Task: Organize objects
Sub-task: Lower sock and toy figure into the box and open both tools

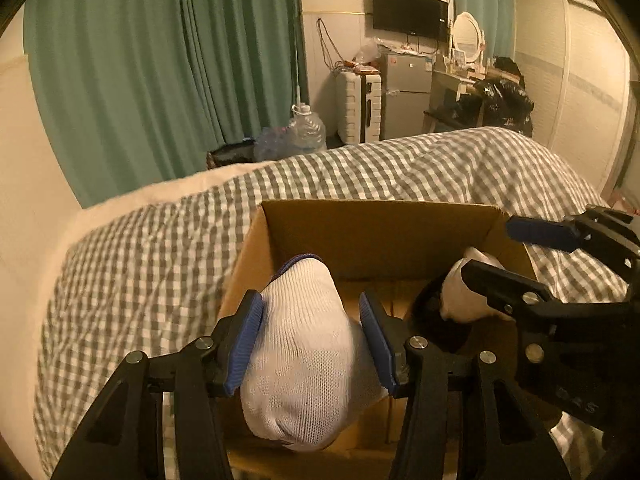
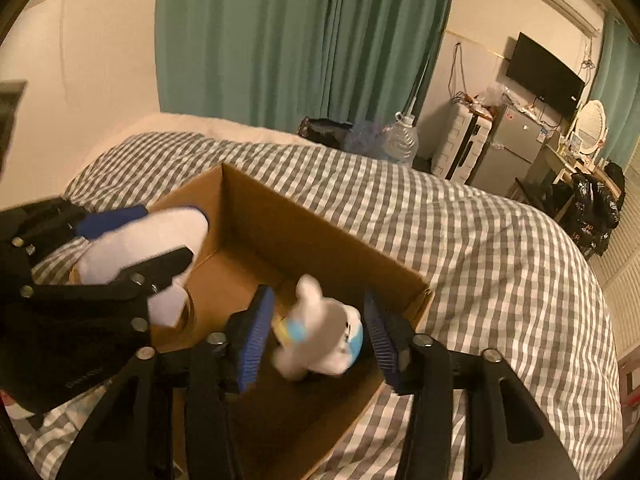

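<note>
An open cardboard box (image 1: 372,232) sits on the checked bed; it also shows in the right wrist view (image 2: 304,236). My left gripper (image 1: 312,340) is over the box's near left part, its blue pads on either side of a white knitted sock (image 1: 308,360), and it shows at the left of the right wrist view (image 2: 132,236). My right gripper (image 2: 316,332) is open over the box's right end. A white plush toy with blue and yellow (image 2: 320,336) lies blurred between and below its pads. The right gripper (image 1: 532,256) and the toy (image 1: 464,300) show at the right of the left wrist view.
The box rests on a grey-and-white checked duvet (image 1: 160,248) on a bed. Beyond the bed are a green curtain (image 1: 160,60), a large water bottle (image 1: 308,128), a white suitcase (image 1: 360,104), a small fridge (image 1: 404,92) and a wall TV (image 1: 408,12).
</note>
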Action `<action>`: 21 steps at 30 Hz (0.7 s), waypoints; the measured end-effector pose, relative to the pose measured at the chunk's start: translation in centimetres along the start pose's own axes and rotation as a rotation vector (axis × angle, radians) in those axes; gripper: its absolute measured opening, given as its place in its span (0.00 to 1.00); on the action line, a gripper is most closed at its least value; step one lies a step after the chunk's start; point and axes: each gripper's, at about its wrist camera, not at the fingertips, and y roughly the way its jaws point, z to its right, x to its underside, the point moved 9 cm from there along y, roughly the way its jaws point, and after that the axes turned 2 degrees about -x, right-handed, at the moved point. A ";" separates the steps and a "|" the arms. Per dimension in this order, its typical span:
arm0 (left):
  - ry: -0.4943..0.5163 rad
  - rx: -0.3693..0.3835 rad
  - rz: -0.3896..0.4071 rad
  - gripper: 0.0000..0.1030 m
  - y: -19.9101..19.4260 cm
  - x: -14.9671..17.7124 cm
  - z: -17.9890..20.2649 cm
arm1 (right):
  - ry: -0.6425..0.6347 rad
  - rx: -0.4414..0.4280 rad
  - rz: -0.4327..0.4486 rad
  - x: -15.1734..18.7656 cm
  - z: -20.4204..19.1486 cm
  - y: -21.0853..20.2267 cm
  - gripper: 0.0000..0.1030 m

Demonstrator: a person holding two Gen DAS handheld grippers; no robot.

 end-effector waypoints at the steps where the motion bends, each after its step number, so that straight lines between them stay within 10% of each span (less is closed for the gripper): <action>1: 0.000 -0.002 0.000 0.60 -0.1 0.0 0.0 | 0.004 0.001 0.008 -0.1 0.1 -0.2 0.62; 6: -0.014 -0.032 0.039 0.89 -2.7 0.0 -0.8 | 0.049 0.010 0.059 -1.0 1.0 -2.8 0.70; 21: -0.025 -0.130 0.134 0.97 -17.0 0.8 -3.5 | 0.107 0.100 0.247 -2.7 0.9 -19.4 0.98</action>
